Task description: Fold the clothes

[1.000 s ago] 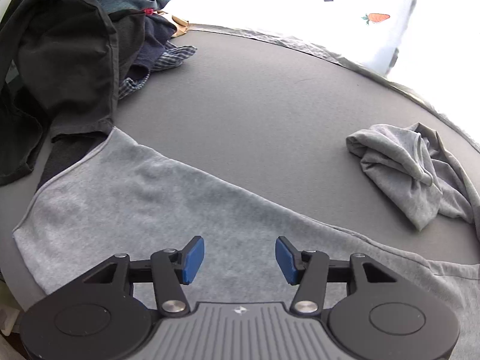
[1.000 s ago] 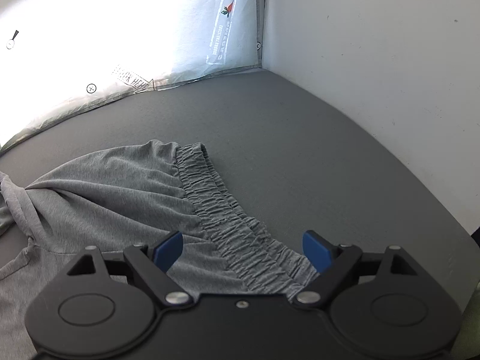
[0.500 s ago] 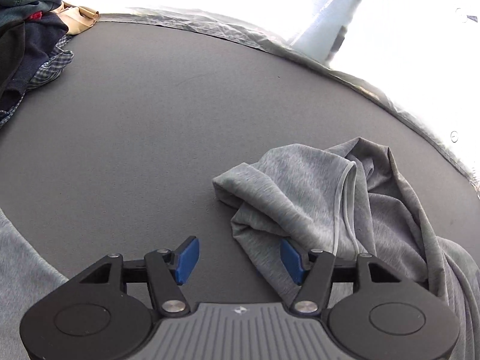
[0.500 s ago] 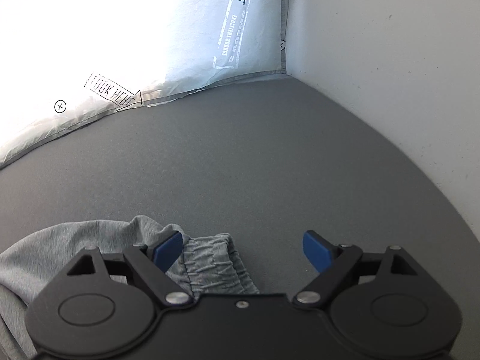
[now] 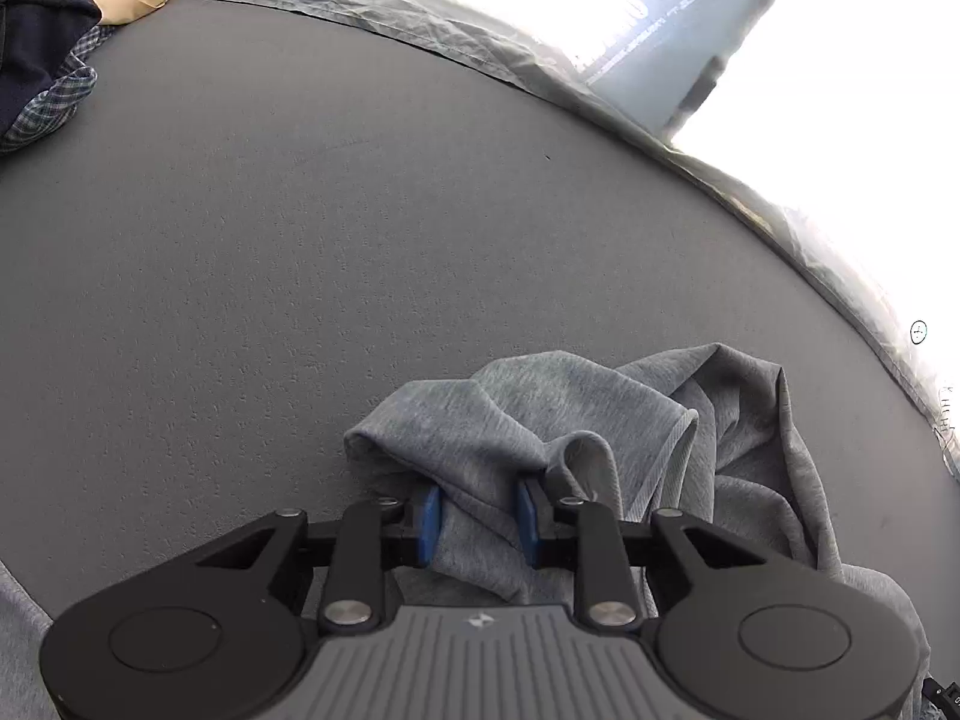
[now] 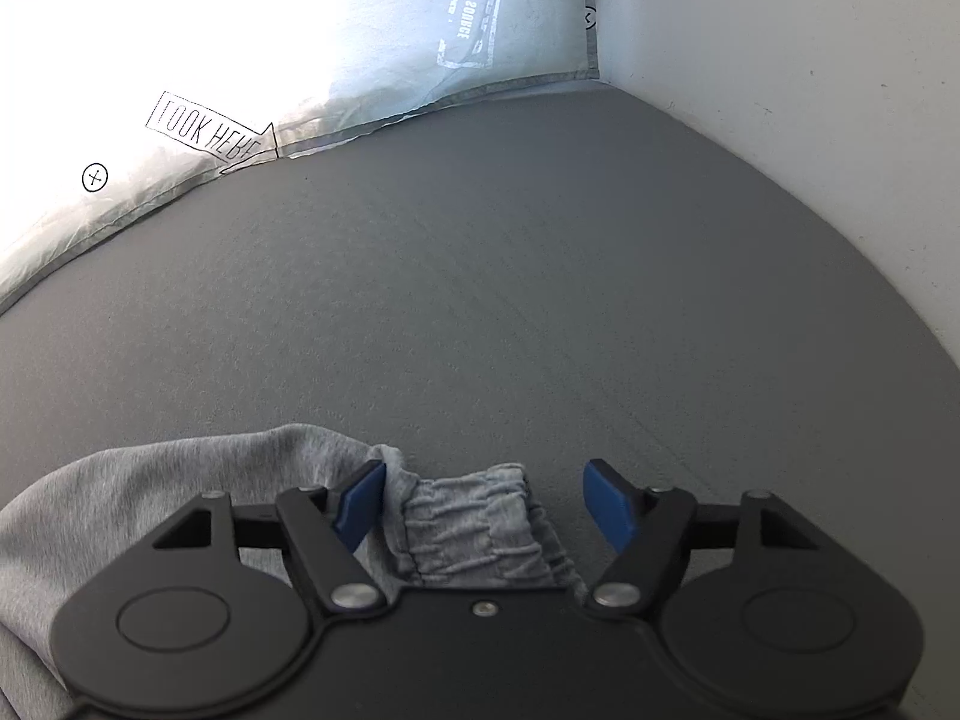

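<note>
Grey garment bunched on the desk, both grippers at its edges

The left gripper (image 5: 478, 519) pinches a crumpled fold of the grey garment (image 5: 600, 420); the right gripper (image 6: 483, 507) is spread around the elastic waistband (image 6: 480, 531) near the desk's (image 6: 510, 300) front edge. Best to close on the whole waistband, then draw both ends apart evenly to flatten it.

Dark grey mat (image 5: 336, 252), crumpled grey garment (image 5: 600, 420) and heaped dark clothes (image 5: 36, 60) directly on it.
</note>
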